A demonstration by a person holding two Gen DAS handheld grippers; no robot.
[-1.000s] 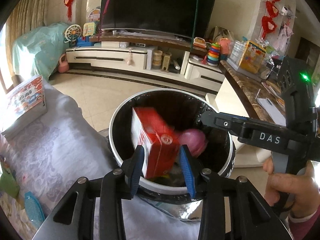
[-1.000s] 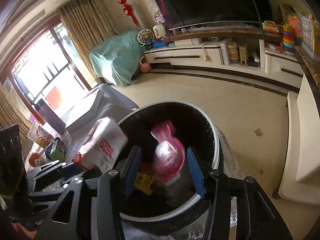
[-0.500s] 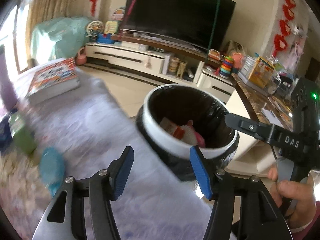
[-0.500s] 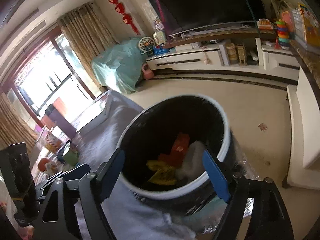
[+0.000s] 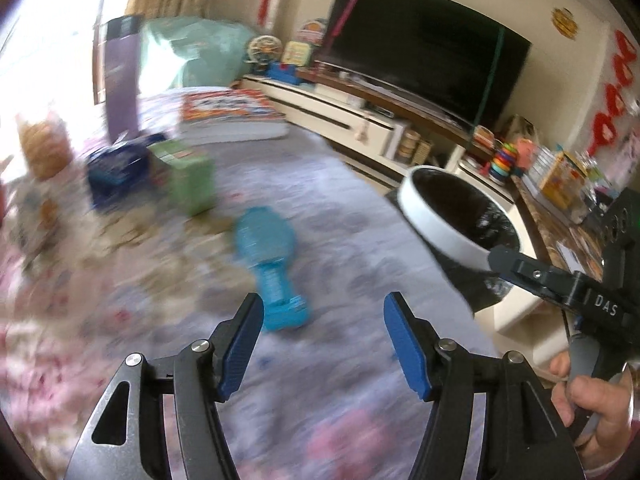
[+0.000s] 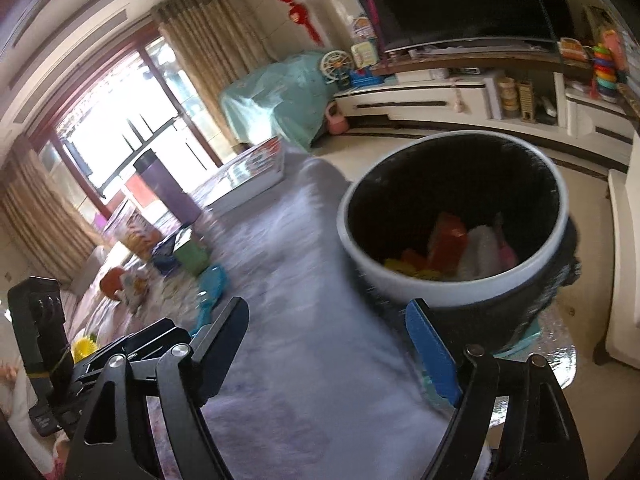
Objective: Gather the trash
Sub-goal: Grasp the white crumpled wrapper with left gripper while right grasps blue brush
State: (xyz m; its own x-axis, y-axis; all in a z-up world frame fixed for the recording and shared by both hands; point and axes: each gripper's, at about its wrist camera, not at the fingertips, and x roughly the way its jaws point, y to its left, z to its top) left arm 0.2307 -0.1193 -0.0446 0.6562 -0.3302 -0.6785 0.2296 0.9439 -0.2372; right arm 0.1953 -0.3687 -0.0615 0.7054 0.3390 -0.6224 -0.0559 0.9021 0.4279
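the left gripper (image 5: 322, 340) is opening its jaws, nothing between them, above a blue bottle (image 5: 270, 256) lying on the covered table (image 5: 360, 232). the right gripper (image 6: 326, 344) is standing released and empty beside the trash bin (image 6: 452, 292), which is holding discarded items. open cloth is leaving room around the bottle; the green box (image 5: 190, 176) is sitting well apart.

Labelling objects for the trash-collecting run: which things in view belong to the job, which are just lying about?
Job: trash bin with red carton inside; crushed blue bottle; green box, probably.

Lying about: big book; purple tumbler; TV; stacking-ring toy.
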